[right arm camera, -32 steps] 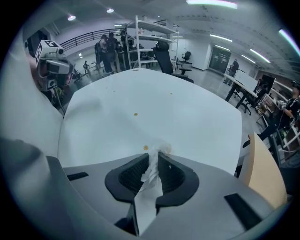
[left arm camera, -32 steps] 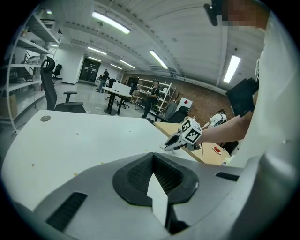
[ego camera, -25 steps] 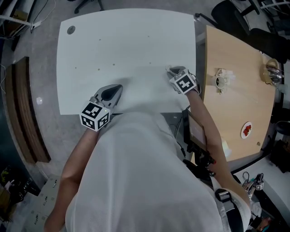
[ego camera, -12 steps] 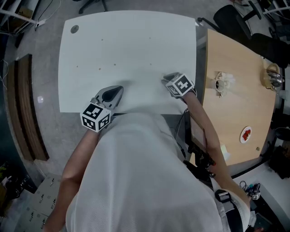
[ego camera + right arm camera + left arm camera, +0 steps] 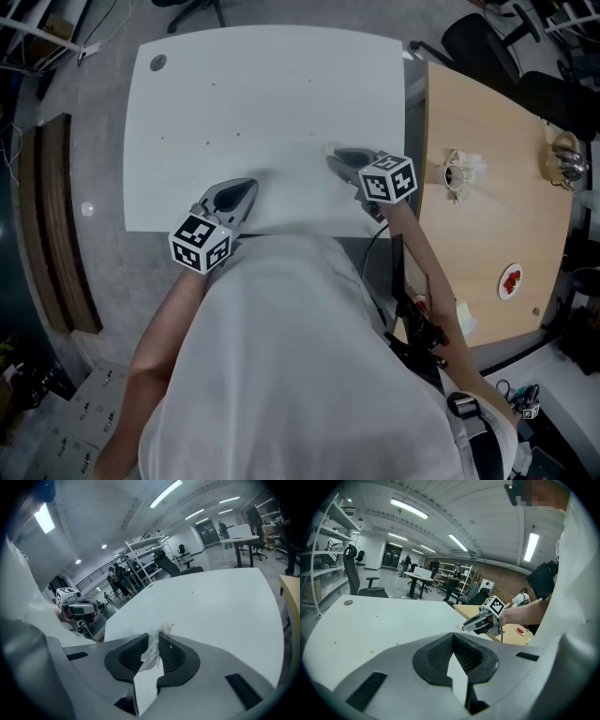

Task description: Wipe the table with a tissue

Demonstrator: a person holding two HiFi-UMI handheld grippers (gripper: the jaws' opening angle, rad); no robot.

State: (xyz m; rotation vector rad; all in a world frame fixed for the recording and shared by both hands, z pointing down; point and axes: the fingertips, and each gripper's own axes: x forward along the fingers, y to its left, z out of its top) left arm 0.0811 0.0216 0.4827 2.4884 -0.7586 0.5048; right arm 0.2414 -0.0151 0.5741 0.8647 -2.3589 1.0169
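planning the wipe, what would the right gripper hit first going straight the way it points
Likely nothing but the white table: the right gripper, shut on the tissue, points across bare tabletop toward its far edge. Height above it is unclear.

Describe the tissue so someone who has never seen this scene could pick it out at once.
Start at the big white table, not the wooden table beside it. Over its near edge is the right hand-held gripper; the tissue is the small crumpled white wad pinched between its jaws. The left hand-held gripper holds nothing.

The white table (image 5: pixel 272 103) lies open ahead (a wooden table (image 5: pixel 478 244) flanks its right edge).
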